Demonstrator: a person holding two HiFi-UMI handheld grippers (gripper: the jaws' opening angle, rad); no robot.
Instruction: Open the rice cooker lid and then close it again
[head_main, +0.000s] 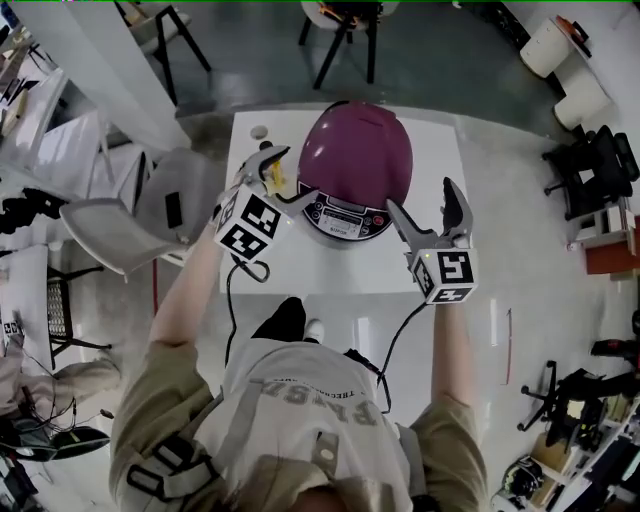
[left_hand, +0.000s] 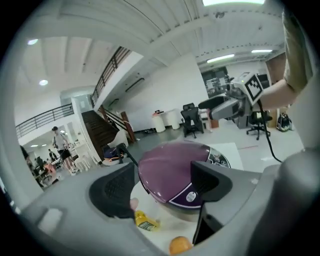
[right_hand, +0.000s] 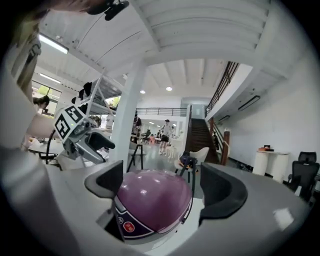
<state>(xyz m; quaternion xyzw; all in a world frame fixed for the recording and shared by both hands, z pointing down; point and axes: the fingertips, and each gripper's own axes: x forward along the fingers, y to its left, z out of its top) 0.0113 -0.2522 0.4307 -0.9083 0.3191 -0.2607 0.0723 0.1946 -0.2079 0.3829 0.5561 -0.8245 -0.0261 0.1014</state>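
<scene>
Rice cooker (head_main: 355, 165): one unit, standing at the middle of the white table (head_main: 440, 150), control panel (head_main: 345, 217) facing the person. Its purple lid (head_main: 357, 150) is down and appears fully seated. Whether the opening has yet to be done cannot be told.

Left gripper (head_main: 288, 175): just left of the cooker's front, apart from it. Its jaws stand wide and hold nothing; the cooker is only seen beyond them.

Right gripper (head_main: 425, 200): just right of the cooker's front, apart from it, jaws likewise wide and empty.

Recommendation for the step in hand, judged to be an approach to the lid:
- Bring one jaw tip to the lid's front edge, above the panel, where a release is likely.
- Steady the cooker body from the side with the other gripper so it does not slide.
- Let the lid swing on its rear hinge and do not force it.

Count:
- Cookers: one.
- Grippers: two.
- Yellow packet (left_hand: 145, 221): one, left of the cooker.
- Orange round item (left_hand: 180, 245): one, near the packet.
- Small pale disc (head_main: 259, 131): one, left of and behind the cooker.
</scene>
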